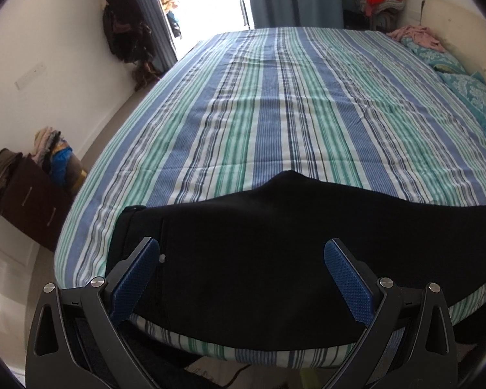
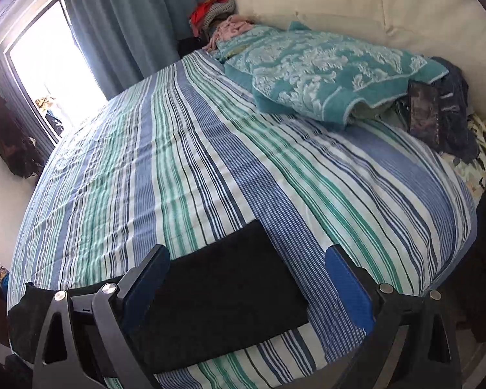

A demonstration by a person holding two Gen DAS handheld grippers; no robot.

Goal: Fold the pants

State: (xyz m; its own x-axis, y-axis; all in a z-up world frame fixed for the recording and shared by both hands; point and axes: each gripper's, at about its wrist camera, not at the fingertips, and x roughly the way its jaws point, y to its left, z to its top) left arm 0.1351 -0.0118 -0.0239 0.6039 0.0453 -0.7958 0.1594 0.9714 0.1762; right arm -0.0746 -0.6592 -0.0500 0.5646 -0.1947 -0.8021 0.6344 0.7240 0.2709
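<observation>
Most of what I am seeing in both wrist views is the striped bed (image 1: 275, 113), with a teal patterned blanket (image 2: 324, 68) lying bunched against the cream headboard (image 2: 372, 3) on the right. Black pants (image 1: 259, 259) are lying flat along the near edge of the mattress, spread sideways, with the waist end and its small button toward the left and the leg end reaching to the right. I am holding the left gripper (image 1: 242, 249) low over the waist part, tilting forward and down, its blue-padded fingers (image 1: 134, 278) standing wide apart with nothing between them, only dark cloth lying underneath. I am holding the right gripper (image 2: 248, 256) in much the same forward-leaning pose above the leg end of the pants (image 2: 223, 285), its jaws likewise spread wide and gripping nothing. I cannot tell whether either set of fingertips is touching the fabric.
</observation>
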